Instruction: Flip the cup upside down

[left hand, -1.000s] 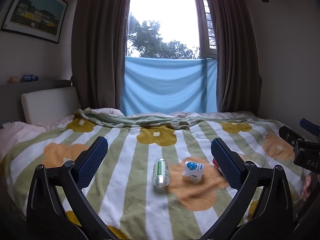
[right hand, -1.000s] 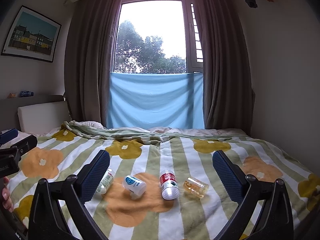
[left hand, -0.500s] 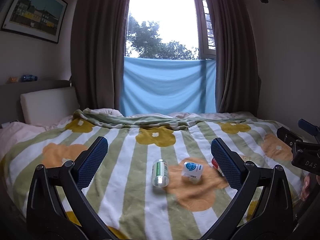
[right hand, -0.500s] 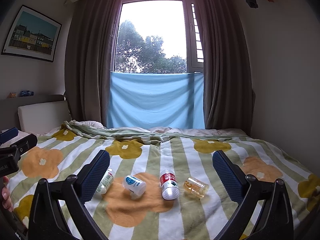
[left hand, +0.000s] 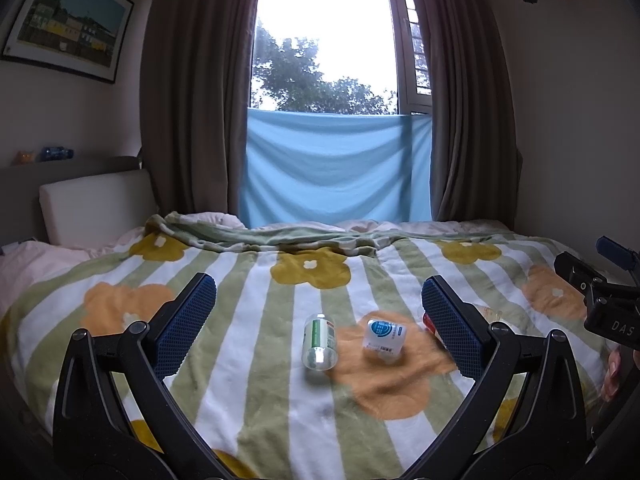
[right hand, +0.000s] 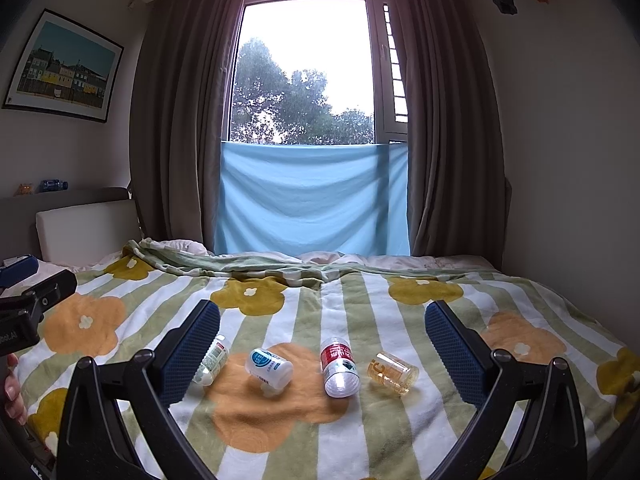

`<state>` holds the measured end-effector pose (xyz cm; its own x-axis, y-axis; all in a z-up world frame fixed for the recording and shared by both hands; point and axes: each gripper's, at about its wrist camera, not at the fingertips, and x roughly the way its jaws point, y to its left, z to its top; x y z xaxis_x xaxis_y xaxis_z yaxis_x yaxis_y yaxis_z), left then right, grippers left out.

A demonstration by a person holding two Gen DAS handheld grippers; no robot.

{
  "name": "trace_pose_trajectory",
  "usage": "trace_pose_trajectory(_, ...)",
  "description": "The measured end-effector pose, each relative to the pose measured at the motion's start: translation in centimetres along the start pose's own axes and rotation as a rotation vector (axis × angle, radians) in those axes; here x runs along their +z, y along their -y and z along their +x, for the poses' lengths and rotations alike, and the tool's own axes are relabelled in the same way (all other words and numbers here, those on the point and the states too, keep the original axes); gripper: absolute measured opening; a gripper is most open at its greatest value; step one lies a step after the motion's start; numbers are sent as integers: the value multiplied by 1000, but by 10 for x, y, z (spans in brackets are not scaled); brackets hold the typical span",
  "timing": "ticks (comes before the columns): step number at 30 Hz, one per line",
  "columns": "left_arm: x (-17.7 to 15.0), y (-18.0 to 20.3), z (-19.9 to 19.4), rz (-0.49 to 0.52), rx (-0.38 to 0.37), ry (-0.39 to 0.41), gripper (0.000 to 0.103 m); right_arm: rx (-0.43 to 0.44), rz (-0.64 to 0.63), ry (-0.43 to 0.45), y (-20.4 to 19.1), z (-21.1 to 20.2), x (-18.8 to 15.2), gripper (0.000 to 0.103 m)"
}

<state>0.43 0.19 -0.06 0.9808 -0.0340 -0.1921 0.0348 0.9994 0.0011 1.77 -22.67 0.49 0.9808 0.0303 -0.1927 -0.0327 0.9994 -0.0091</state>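
Several small cups lie on their sides in a row on the flowered blanket. In the right wrist view they are a green-labelled clear cup, a white cup with a blue label, a red-labelled clear cup and an amber clear cup. The left wrist view shows the green-labelled cup and the white cup; the red one is mostly hidden behind a finger. My left gripper and right gripper both hover open and empty, short of the cups.
The bed fills the lower view, with a white headboard cushion at the far left. Brown curtains and a blue cloth hang at the window behind. A wall runs close along the right. A hand holds the left gripper's handle.
The left wrist view has drifted very slightly; the cups lie where they were and both grippers stay open.
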Motion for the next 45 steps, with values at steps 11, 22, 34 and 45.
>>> trace_pose_trajectory(11,-3,1,3,1,-2,-6,103,-2,1,-3,1,0,-2,103)
trace_pose_trajectory(22,-10,6,10,1,-8,-18,103,-3,-2,-22,3,5,-7,103)
trace_pose_trajectory(34,-9,3,23,4,-9,-38,103,-3,-6,-42,1,15,-8,103)
trace_pose_trajectory(45,-17,-2,46,5,-39,-98,103,16,-9,-262,17,97,-20,103)
